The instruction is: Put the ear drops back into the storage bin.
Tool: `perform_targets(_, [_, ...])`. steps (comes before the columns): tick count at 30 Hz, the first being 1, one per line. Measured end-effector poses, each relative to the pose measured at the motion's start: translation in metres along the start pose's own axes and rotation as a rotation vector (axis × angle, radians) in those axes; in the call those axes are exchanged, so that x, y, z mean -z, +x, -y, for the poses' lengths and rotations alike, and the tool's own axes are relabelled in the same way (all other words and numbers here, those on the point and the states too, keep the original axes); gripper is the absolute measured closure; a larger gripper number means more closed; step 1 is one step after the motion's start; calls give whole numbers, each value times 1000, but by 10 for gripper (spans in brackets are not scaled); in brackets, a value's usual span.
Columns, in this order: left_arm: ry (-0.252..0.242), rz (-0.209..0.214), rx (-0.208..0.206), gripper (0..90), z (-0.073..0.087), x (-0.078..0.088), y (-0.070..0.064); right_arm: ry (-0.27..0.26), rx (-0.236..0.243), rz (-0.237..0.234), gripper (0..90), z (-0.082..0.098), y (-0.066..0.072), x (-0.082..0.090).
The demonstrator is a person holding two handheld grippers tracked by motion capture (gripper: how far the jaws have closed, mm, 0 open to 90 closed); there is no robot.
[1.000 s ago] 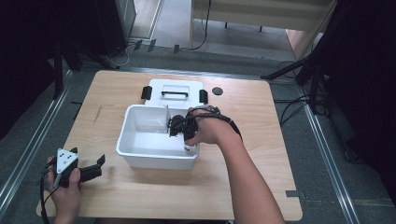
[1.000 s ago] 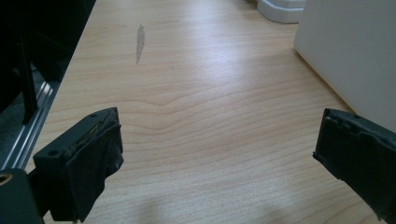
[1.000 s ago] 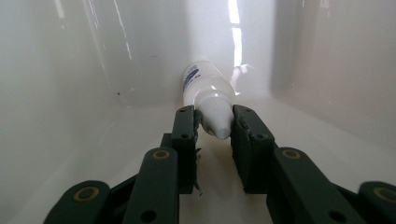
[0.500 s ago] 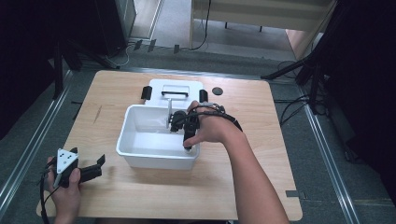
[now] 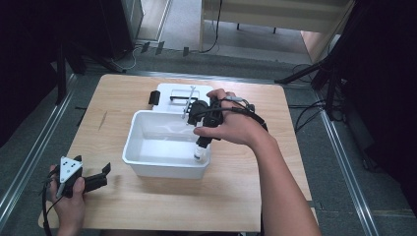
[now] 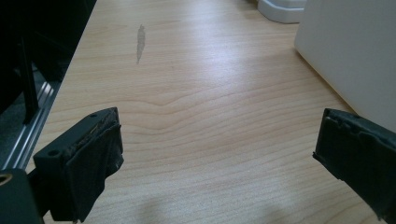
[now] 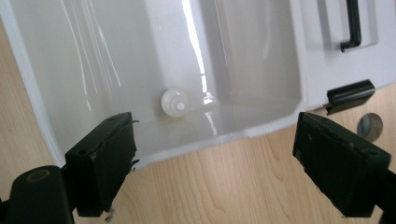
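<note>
Left gripper [image 5: 98, 179] first, since it's the boring one: parked on the table [image 5: 236, 206] off to the left of the white bin [image 5: 147, 164], jaws spread with only bare wood between them, same spot as a second ago. From its own camera the bin's outer wall [image 6: 355, 56] sits just off its right jaw.

Moving right, the little white bottle [image 7: 176, 102] is the interesting bit. It's now standing on the floor of the bin, close under the near wall, and from the right gripper view I'm looking straight down on its cap, just ahead of the left jaw tip. A second ago my right gripper [image 5: 194, 113] was down inside the bin; since then its jaws have just been opening and nothing is between them now. They're spread wide, and the hand has lifted up over the bin's far-right rim.

So I'd call that a clean drop-off: bottle released, upright, not leaning on anything I can see. Beyond the gripper lies the lid [image 5: 184, 93] with its black handle and clips, flat on the table behind the bin. My guess is the lid goes on next.
</note>
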State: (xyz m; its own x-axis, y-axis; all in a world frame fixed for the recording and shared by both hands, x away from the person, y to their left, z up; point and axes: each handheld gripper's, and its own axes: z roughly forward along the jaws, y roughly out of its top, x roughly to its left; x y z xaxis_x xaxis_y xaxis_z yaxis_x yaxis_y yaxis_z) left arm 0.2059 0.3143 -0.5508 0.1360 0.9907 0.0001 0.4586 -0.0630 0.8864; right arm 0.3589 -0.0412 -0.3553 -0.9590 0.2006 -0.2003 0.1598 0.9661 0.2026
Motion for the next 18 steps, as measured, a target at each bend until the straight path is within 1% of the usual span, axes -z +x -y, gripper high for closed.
perform_targets(3, [0,-1,0,14,0,0,0,2,-12,16,130,10,-1,7])
perform_targets(4, [-1,-2,0,14,0,0,0,0,-9,14,130,12,-1,8])
perform_targets(9, [-1,-1,0,14,0,0,0,8,-31,29,133,29,-4,16])
perform_targets(11, [-1,-1,-1,14,0,0,0,11,-44,37,134,37,-5,18])
perform_targets(13, [0,-1,-2,14,0,0,-1,7,-53,33,134,45,-5,20])
perform_targets(14, [0,-1,-1,14,0,0,-1,11,-69,36,134,51,-5,20])
perform_targets(18, [0,-1,-4,14,0,0,-1,20,-101,38,134,69,-5,19])
